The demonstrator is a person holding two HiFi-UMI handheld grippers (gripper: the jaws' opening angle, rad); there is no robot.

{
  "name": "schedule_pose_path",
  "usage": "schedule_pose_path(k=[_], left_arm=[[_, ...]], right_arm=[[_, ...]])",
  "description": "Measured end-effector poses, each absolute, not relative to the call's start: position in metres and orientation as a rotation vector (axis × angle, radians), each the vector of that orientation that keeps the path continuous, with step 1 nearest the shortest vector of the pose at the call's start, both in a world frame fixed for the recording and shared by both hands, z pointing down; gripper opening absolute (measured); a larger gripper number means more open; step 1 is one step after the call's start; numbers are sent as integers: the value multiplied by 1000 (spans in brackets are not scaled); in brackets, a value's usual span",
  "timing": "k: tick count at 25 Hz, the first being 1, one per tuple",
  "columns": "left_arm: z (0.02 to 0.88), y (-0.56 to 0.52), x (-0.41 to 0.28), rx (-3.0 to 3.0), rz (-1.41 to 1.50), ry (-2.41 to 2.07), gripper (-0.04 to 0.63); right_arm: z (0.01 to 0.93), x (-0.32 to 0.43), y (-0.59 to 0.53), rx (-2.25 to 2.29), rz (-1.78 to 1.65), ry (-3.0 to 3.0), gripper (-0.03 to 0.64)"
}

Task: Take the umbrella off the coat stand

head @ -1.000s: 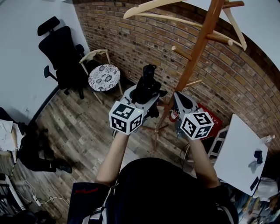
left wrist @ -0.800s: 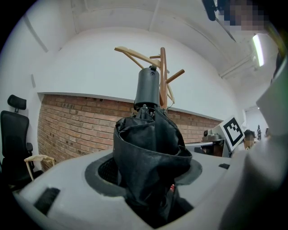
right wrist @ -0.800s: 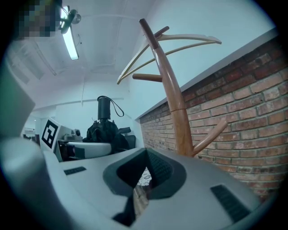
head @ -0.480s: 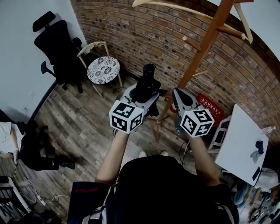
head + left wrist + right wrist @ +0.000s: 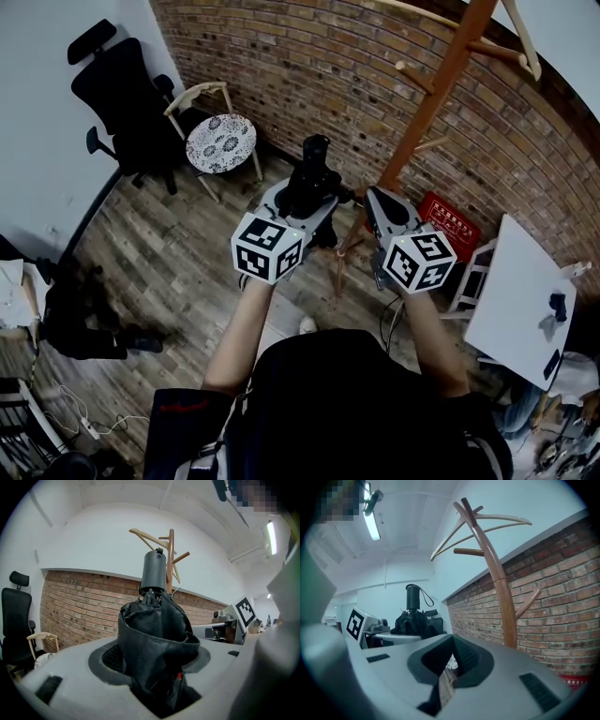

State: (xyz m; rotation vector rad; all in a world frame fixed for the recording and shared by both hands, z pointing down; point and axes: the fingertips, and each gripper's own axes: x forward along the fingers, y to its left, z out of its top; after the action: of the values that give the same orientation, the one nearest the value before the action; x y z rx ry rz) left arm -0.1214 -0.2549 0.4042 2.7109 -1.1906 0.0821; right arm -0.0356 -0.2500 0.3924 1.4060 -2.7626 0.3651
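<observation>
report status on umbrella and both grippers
Left gripper shut on umbrella, off the coat stand. Right gripper shut, empty. Nothing in the way.

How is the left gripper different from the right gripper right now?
The left gripper's jaws are closed on a folded black umbrella; the right gripper's jaws are shut with nothing between them. The left gripper's view is mostly filled by the umbrella, while the right gripper's looks out at the wooden coat stand and the brick wall. Both are grey and held out side by side.
</observation>
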Motion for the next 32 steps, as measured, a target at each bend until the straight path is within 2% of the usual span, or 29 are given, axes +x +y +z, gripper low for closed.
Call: schedule_pose_path(k=[14, 32], left_arm=[[397, -212, -96, 2687, 66, -1247, 281], [386, -111, -26, 2720, 74, -1259, 281]], right_arm=[[384, 2, -209, 1382, 351, -2780, 29], [377, 69, -111, 1382, 344, -2802, 28]])
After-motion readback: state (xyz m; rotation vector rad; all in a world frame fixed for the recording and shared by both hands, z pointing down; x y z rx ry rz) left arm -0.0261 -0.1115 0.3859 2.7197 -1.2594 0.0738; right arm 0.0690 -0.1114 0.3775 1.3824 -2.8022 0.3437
